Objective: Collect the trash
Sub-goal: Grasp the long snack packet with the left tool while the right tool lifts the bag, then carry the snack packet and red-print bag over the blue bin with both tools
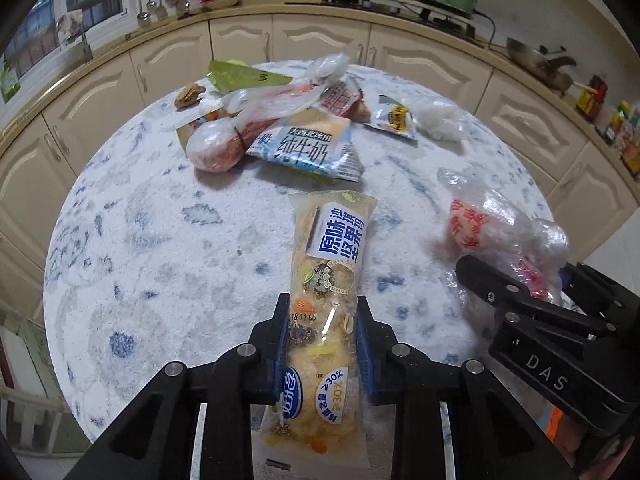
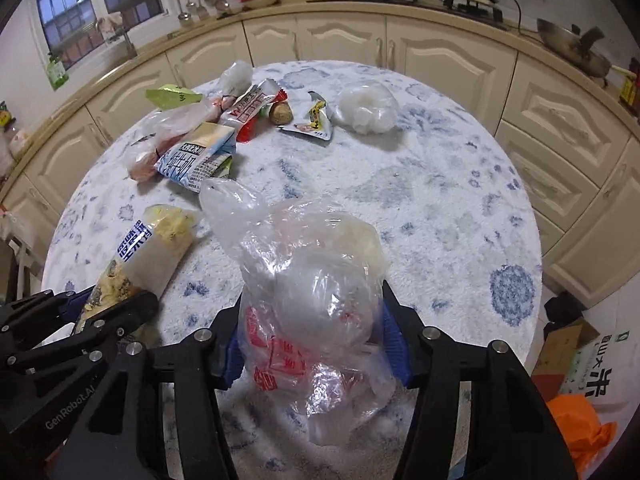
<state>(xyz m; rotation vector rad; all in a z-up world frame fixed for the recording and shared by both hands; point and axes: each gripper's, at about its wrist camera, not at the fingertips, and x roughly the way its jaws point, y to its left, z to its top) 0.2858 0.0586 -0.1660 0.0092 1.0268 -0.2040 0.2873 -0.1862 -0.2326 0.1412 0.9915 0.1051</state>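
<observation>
- The left hand-held gripper (image 1: 322, 346) has its blue pads pressed against both sides of a long clear snack packet with a blue-and-white label (image 1: 328, 280); the packet's far end lies on the round white tabletop with blue speckles (image 1: 160, 280).
- The right hand-held gripper (image 2: 316, 344) stands about half open, its pads against a crumpled clear plastic bag with red print (image 2: 312, 320), which bulges up between them over the tabletop.
- Just beside the left hand-held gripper, this bag shows at the right in the left wrist view.
- Farther off lies a heap of trash: a blue-and-white milk carton (image 1: 308, 148), an orange-filled clear bag (image 1: 224, 144), a green wrapper (image 1: 244, 74).
- Apart from the heap sit a small yellow-and-white sachet (image 1: 394, 118) and a white wad of plastic (image 1: 438, 118).
- Cream kitchen cabinets (image 1: 320, 40) curve behind.
</observation>
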